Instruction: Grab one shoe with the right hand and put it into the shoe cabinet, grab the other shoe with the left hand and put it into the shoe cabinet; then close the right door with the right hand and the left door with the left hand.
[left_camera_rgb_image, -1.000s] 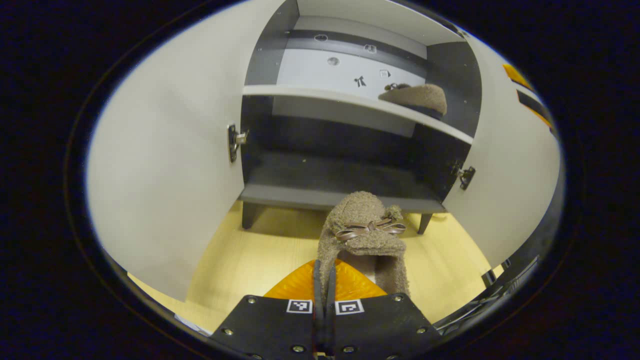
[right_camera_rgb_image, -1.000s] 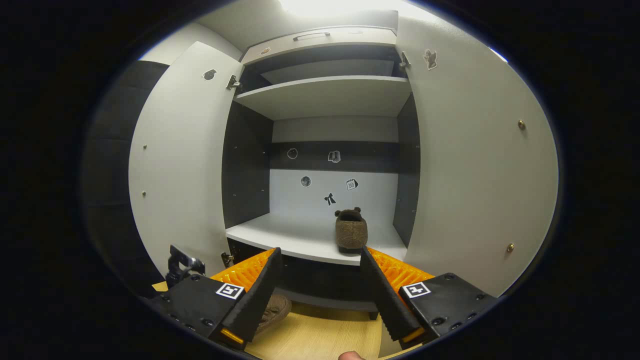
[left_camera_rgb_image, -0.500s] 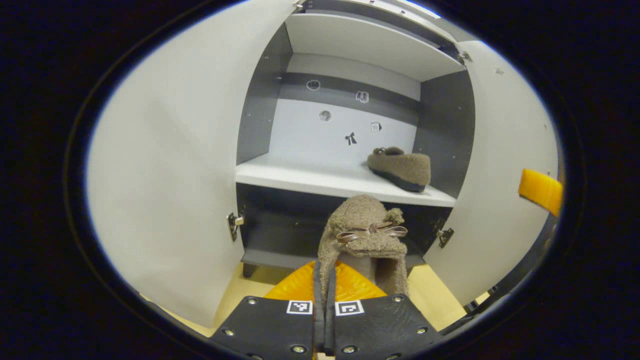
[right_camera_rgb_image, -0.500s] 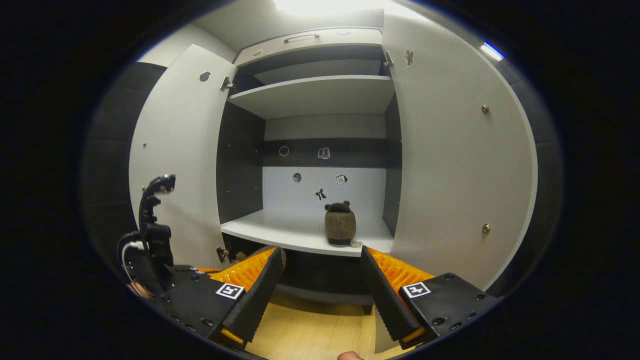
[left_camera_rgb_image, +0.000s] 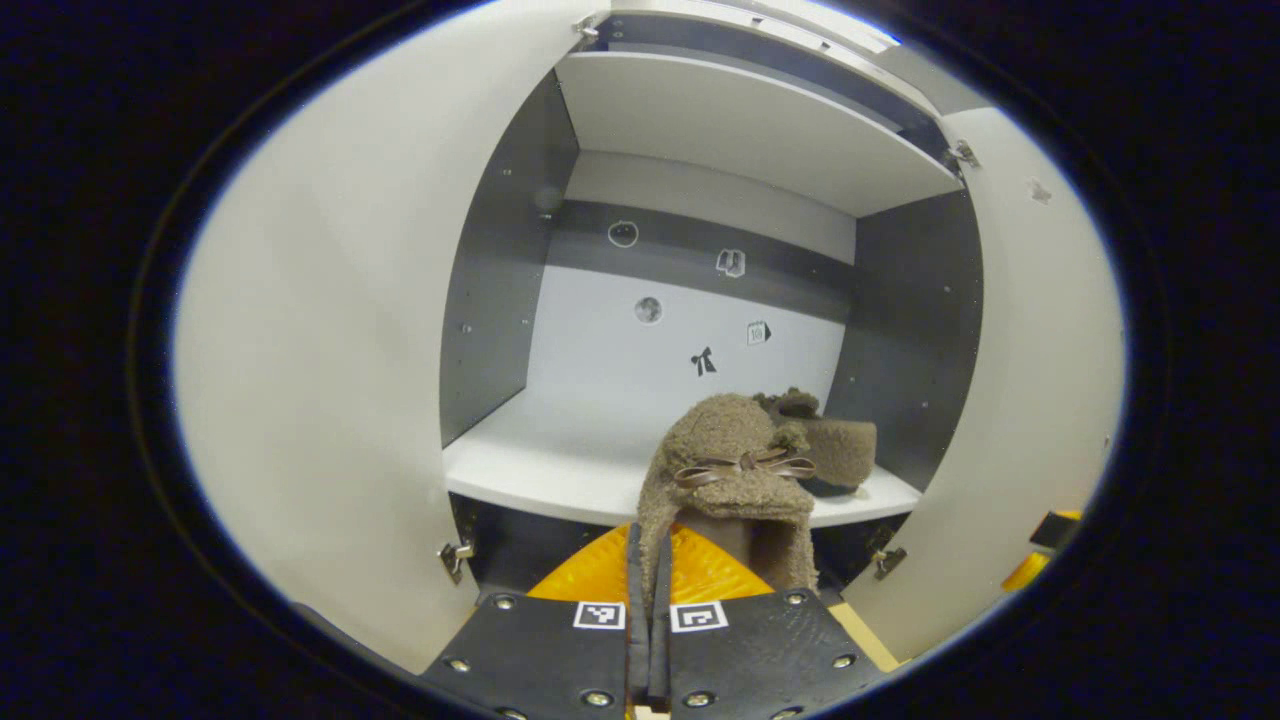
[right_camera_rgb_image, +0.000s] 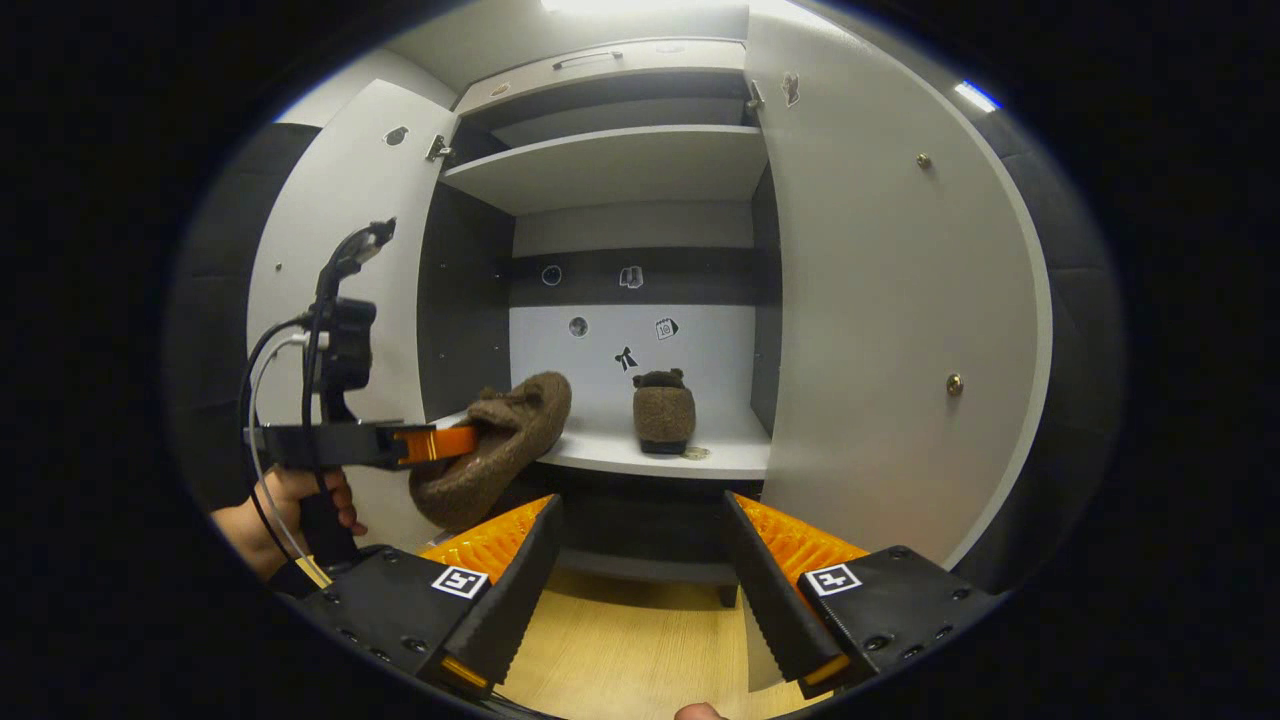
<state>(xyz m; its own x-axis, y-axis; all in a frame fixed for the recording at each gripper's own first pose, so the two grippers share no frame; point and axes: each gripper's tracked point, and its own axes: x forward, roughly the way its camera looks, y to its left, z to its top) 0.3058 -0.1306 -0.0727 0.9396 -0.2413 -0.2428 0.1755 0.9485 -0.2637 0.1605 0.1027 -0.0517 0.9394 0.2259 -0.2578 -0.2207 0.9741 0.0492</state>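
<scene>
Both doors of the shoe cabinet (right_camera_rgb_image: 620, 170) stand open ahead of me. My left gripper (left_camera_rgb_image: 648, 560) has its fingers pinched together on the heel edge of a fuzzy brown shoe (left_camera_rgb_image: 728, 470), held in the air at the middle shelf's (right_camera_rgb_image: 720, 455) front edge. The other shoe (right_camera_rgb_image: 664, 410) sits on that shelf toward the right, while my right gripper (right_camera_rgb_image: 640, 580) hangs wide open and empty in front of the cabinet.

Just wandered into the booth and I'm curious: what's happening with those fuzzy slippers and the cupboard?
A person holds a two-finger gripper in each hand and is loading a shoe cabinet. The left gripper is shut on a fuzzy brown slipper with a bow, lifted in front of the middle shelf but not set down. The other slipper already sits on that shelf. The right gripper is open and empty. Both doors stand open.
</scene>
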